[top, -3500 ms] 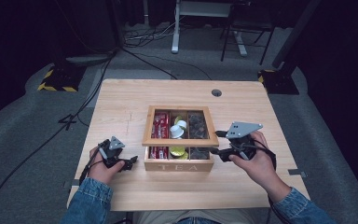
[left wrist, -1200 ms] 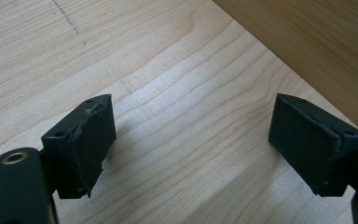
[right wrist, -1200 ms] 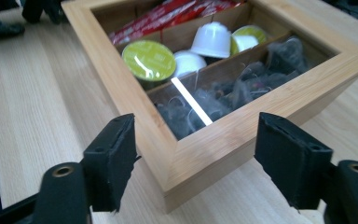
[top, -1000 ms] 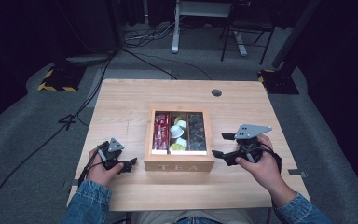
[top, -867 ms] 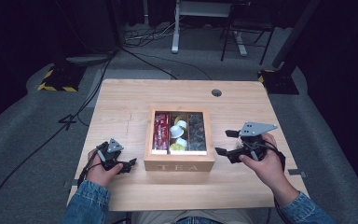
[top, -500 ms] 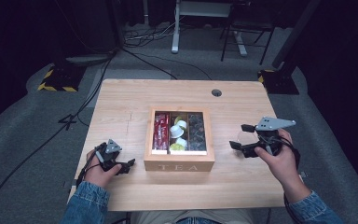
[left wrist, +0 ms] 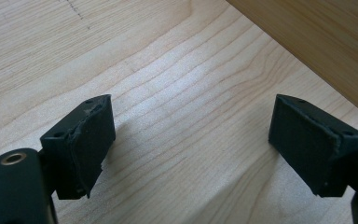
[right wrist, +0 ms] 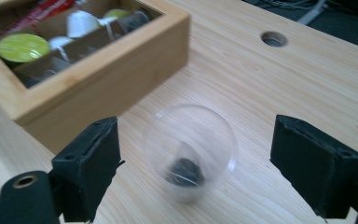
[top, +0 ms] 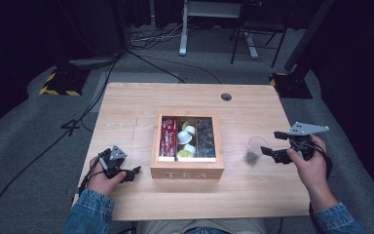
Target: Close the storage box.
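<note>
A clear plastic cup [top: 254, 150] with a dark lump at its bottom stands upright on the table, right of the wooden box. My right gripper [top: 271, 143] is open just to the cup's right. In the right gripper view the cup [right wrist: 189, 149] sits between and slightly beyond the pads [right wrist: 93, 163], with a gap on each side. These jaws have just been opening. My left gripper [top: 132, 173] rests near the front left of the table, open. Bare wood lies between its pads [left wrist: 88, 144], and the right gripper [right wrist: 203, 163] points toward the box.
The wooden box marked TEA [top: 187, 171] stands mid-table, holding red sachets, white and green pods and dark packets. Its corner [right wrist: 168, 32] is close to the cup, and its side [left wrist: 317, 42] is near the left jaws. A cable hole [top: 226, 96] lies at the far edge.
The right hand has moved rightward from beside the box. The cup now stands free on the table in front of its wider jaws. The left hand has stayed put.
</note>
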`<state>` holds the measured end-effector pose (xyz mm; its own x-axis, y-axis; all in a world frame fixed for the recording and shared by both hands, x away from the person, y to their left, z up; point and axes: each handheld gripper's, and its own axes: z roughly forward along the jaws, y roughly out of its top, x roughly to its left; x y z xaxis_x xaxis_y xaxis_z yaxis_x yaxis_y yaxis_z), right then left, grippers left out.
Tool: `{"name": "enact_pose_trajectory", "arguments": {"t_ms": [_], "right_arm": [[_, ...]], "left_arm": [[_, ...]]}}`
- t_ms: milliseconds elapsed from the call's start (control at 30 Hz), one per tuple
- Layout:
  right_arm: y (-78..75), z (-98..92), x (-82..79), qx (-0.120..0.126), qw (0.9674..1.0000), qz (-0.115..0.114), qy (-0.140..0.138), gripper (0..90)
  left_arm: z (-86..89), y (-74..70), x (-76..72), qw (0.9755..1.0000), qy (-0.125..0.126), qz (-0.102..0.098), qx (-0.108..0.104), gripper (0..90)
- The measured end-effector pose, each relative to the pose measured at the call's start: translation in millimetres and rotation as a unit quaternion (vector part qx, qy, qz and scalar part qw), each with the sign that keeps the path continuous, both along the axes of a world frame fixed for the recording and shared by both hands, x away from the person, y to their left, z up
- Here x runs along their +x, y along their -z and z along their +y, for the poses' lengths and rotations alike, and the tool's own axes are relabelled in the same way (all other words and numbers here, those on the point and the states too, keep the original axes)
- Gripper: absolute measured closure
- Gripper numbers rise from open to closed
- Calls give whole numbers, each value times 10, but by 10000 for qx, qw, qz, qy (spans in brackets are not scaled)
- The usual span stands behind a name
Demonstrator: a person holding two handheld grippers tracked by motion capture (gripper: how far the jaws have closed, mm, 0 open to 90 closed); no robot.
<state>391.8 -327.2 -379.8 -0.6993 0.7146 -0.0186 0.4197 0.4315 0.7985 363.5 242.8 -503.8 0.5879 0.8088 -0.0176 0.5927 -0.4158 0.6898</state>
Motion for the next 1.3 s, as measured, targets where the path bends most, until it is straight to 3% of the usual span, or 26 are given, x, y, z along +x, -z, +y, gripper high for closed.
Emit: {"name": "enact_pose_trajectory", "arguments": {"t_ms": [167, 433, 700, 967, 1067, 1300], "right_arm": [[100, -230, 34, -50, 9994, 141, 297, 161], [268, -461, 46, -152, 9989, 157, 424, 168], [442, -578, 2, -230, 9983, 130, 520, 172], [648, -631, 52, -303, 9969, 337, 640, 165], [798, -643, 81, -283, 9959, 447, 728, 162], [961, -667, 106, -301, 9945, 488, 873, 162]], "left_arm": [[14, 4, -9, 10000, -23, 7, -21, 149], [32, 4, -21, 10000, -79, 6, -29, 148], [33, 4, -20, 10000, -74, 20, -32, 147], [35, 4, -17, 10000, -58, 18, -28, 145], [36, 4, -16, 10000, -55, 20, -29, 145], [39, 3, -12, 10000, -43, 21, -14, 143]]}}
